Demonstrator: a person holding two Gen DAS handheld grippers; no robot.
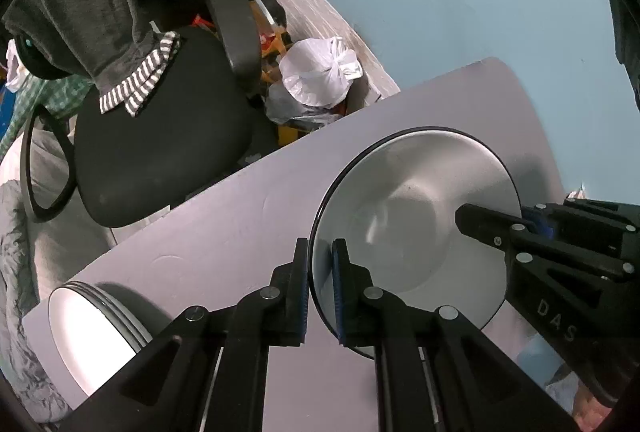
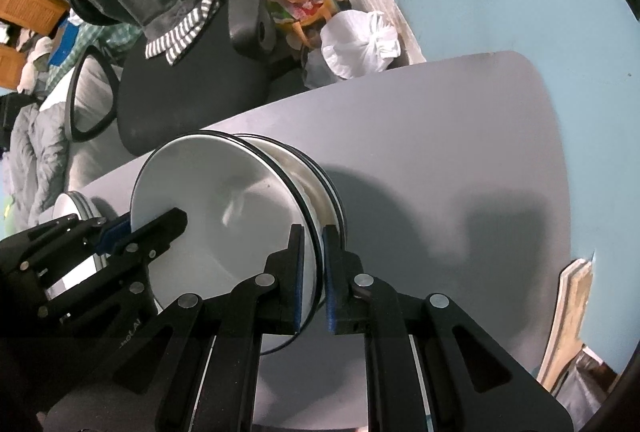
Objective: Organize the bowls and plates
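Note:
A white bowl (image 1: 420, 212) with a black rim is held from both sides above a grey table (image 1: 220, 224). My left gripper (image 1: 320, 244) is shut on its left rim, one finger inside and one outside. On the opposite rim my right gripper (image 2: 314, 232) is shut the same way. In the right wrist view this bowl (image 2: 224, 192) rests on top of a stack of like bowls (image 2: 320, 180). Each wrist view also shows the other gripper: the right one (image 1: 496, 216) and the left one (image 2: 140, 222). A stack of white plates (image 1: 92, 324) sits at the table's left end.
A black office chair (image 1: 160, 136) draped with grey clothing stands just past the table's far edge. A tied white plastic bag (image 1: 320, 72) and clutter lie behind it. A wooden board (image 2: 568, 312) leans at the table's right end.

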